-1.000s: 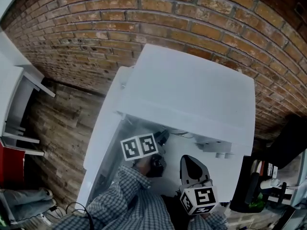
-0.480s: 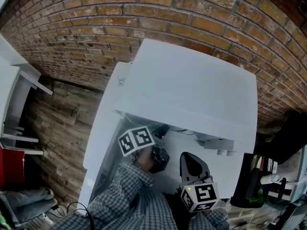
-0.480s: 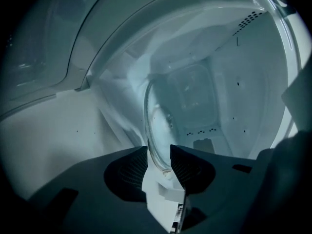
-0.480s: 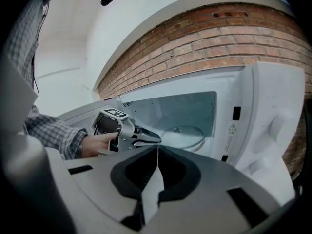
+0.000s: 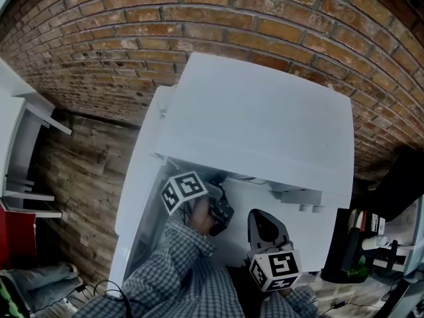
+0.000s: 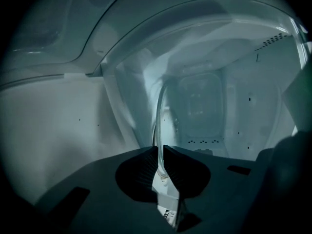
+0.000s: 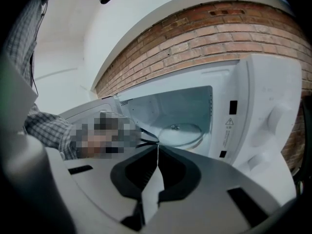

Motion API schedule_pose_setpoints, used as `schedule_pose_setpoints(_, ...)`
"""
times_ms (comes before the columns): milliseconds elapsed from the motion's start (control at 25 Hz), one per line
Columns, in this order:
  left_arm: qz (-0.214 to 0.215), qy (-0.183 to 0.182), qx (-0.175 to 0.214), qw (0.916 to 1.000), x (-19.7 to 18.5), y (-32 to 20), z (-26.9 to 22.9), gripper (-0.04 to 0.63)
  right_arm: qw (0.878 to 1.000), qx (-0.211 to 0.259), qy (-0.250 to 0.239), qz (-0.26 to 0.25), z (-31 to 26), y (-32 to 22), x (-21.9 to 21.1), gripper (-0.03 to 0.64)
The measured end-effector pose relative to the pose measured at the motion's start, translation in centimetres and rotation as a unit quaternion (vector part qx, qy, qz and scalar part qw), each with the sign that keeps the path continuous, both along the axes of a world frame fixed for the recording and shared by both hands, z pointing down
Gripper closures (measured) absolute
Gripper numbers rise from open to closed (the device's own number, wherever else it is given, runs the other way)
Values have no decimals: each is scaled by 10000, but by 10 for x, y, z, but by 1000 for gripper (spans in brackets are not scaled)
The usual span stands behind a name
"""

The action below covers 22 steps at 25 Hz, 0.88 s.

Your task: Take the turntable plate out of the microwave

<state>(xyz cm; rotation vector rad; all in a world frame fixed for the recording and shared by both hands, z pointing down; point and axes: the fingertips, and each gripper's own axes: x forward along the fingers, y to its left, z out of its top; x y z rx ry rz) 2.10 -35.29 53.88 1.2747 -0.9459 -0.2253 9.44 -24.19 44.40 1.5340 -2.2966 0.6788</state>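
A: Where is the plate?

B: Inside the microwave, lying flat on the cavity floor. It isn't out yet.

A: And the tongs?

B: The left gripper reaches into the cavity, turned on its side. Its jaws are closing on the plate's near rim. The glass edge runs right between the 2 pads, which stand narrow around it. The right gripper hangs outside, in front of the opening. Its jaws are pressed together with nothing in them.

A: So the step is getting hold of the rim. How do you do it well?

B: I'd bite deep enough that the pads sit on flat glass, not just the rounded lip. Glass is slick, and the plate looks heavy for 1 edge pinch. It could pivot and droop.

A: Then lift?

B: A small lift first, to clear whatever it sits on. I can't see under it. Then draw it out level through the opening, keeping it off the walls.

A: Any use for the other one?

B: It would have to open first. Once the plate is partway out, I'd bring it onto the free rim so 2 grips share the weight.
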Motion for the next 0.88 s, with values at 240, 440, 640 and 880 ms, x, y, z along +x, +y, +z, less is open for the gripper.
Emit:
schedule_pose_setpoints(240, -77, 241, -66, 9997, -1, -1, -1, 561, 9972, -429, -611, 57, 17, -5, -5, 597)
schedule_pose_setpoints(440, 1, 349, 37, 9994, 1, 3, -4, 561, 9680, -1142, -2225, 223, 44, -22, -19, 597)
schedule_pose_setpoints(640, 19, 591, 113, 9982, 5, 5, -11, 561, 9007, -1485, -3957, 1002, 59, -47, -14, 592)
schedule_pose_setpoints(880, 59, 815, 178, 9965, 9, 6, -23, 561, 8286, -1315, -5216, 1553, 61, -80, -4, 465)
